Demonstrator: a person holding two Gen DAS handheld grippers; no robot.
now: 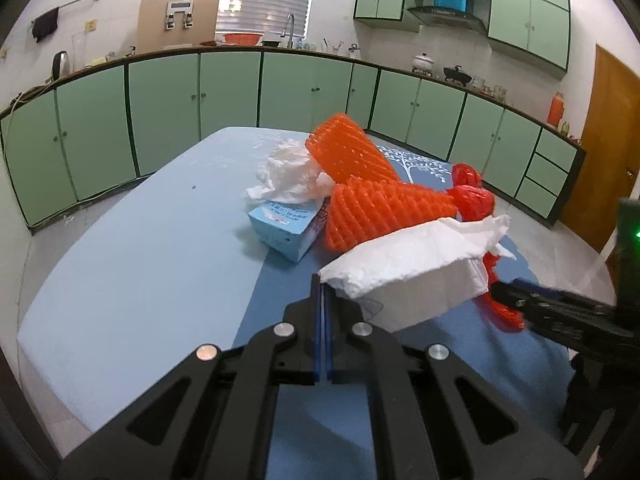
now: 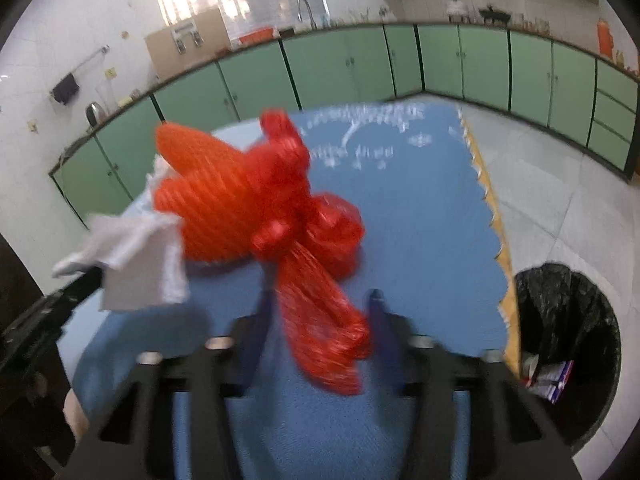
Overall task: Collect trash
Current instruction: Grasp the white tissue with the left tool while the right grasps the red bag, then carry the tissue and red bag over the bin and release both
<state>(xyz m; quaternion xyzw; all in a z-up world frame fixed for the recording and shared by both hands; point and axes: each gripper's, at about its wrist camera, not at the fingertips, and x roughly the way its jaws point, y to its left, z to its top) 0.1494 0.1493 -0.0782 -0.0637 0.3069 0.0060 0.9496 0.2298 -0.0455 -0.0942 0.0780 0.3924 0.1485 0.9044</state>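
Observation:
My left gripper [image 1: 324,286] is shut on the corner of a white tissue [image 1: 408,272], which hangs lifted above the blue table [image 1: 140,260]. In the right wrist view the same tissue [image 2: 136,264] dangles at the left from that gripper [image 2: 86,280]. My right gripper [image 2: 320,304] stands around the tail of a red plastic bag [image 2: 320,320]; a sliver of table shows beside one finger, so the pads do not clearly press. The picture is blurred. Two orange foam nets [image 1: 376,208] lie behind, touching the bag.
A crumpled tissue [image 1: 288,176] and a light blue carton [image 1: 284,228] lie mid-table beside the nets. A round bin with a black liner [image 2: 568,344] stands on the floor off the table's right edge, some wrappers inside. Green cabinets [image 1: 160,100] ring the room.

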